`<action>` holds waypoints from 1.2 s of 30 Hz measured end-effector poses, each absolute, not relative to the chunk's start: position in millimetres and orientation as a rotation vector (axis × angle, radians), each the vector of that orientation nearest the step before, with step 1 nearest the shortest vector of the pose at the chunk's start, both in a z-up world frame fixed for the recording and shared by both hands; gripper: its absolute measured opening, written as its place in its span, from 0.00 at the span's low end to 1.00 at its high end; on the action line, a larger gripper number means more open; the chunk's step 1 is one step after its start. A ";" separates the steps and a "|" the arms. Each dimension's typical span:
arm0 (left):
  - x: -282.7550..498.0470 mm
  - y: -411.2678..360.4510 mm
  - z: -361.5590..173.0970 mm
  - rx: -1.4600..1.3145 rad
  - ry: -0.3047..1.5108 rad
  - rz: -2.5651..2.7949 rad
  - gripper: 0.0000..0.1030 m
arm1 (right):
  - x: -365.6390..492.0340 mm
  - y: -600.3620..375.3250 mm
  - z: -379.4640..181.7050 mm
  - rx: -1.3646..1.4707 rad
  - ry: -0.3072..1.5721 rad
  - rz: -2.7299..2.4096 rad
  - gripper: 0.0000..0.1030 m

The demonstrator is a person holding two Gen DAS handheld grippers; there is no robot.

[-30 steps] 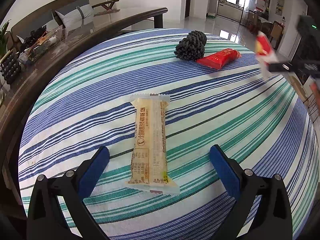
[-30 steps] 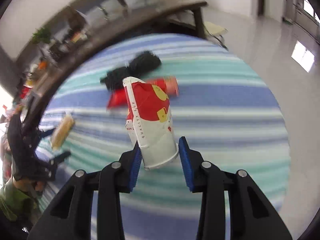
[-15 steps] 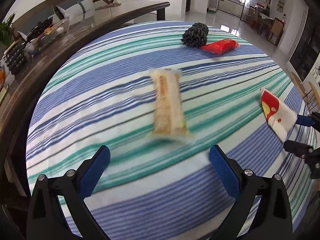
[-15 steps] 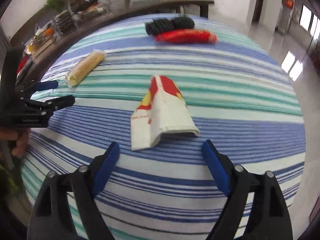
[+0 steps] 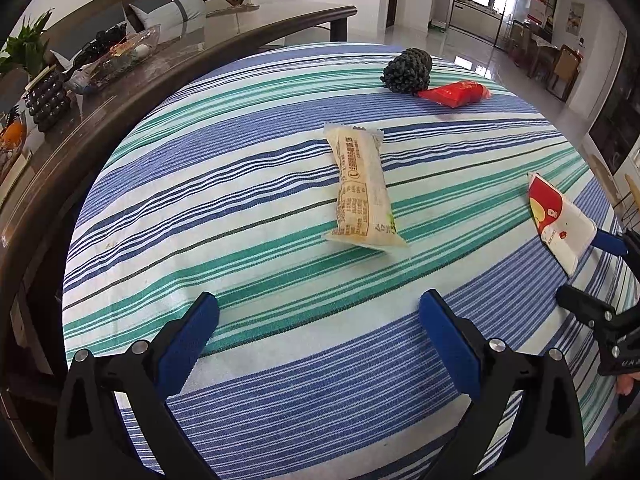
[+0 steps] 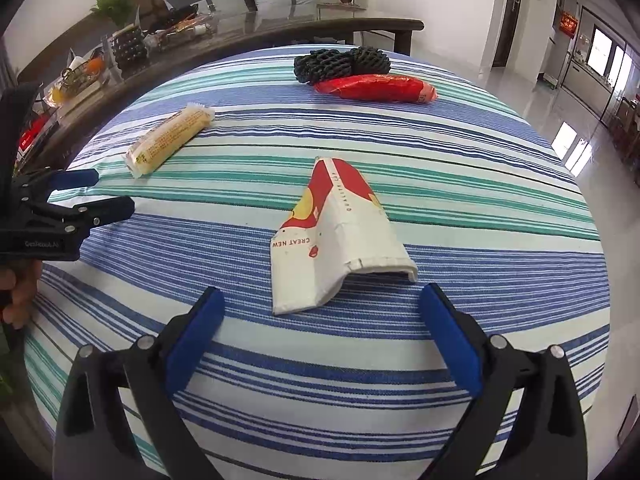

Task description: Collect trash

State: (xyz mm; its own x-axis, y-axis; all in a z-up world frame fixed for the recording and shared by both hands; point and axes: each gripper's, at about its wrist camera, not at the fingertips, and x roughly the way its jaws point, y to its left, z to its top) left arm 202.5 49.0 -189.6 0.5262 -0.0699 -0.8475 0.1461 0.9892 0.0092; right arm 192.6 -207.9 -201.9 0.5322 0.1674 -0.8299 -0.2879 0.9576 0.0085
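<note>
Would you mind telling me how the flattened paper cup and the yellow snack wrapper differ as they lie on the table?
The paper cup is white with red and yellow print; the snack wrapper is pale yellow throughout. The cup is crushed flat and tapers to one end, while the wrapper is an even, puffed bar shape. The cup lies just ahead of the right gripper, whose jaws are opening; the wrapper lies nearer the left gripper. Both rest flat on the striped tablecloth, ungripped.

The left gripper (image 5: pixel 318 338) gapes empty; the right gripper (image 6: pixel 320 332) is opening, apparently gripping nothing.
</note>
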 end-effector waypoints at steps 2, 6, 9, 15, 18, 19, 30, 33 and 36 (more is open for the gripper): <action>203.7 46.8 -189.9 0.075 0.998 -0.113 0.96 | 190.5 -208.5 -202.1 -0.135 0.973 0.272 0.93; 204.8 44.0 -190.7 0.067 0.972 -0.089 0.96 | 190.7 -208.5 -201.9 -0.135 0.973 0.271 0.94; 205.9 44.4 -190.7 0.064 0.972 -0.091 0.96 | 190.5 -207.9 -202.3 -0.133 0.976 0.278 0.96; 206.0 44.4 -190.7 0.065 0.972 -0.090 0.96 | 189.8 -208.0 -202.8 -0.134 0.977 0.278 0.96; 205.8 44.3 -190.7 0.065 0.972 -0.091 0.96 | 189.8 -207.9 -202.8 -0.133 0.977 0.278 0.96; 206.0 44.8 -190.8 0.065 0.972 -0.091 0.96 | 189.6 -207.6 -202.8 -0.133 0.977 0.278 0.96; 222.1 52.2 -177.9 0.016 1.029 -0.182 0.95 | 189.3 -207.6 -202.9 -0.128 0.976 0.280 0.96; 225.6 57.1 -163.9 -0.065 0.964 -0.258 0.95 | 189.0 -210.3 -201.6 -0.108 0.973 0.298 0.96; 237.7 52.2 -163.9 -0.039 0.958 -0.262 0.95 | 198.6 -226.6 -195.6 -0.003 1.003 0.372 0.95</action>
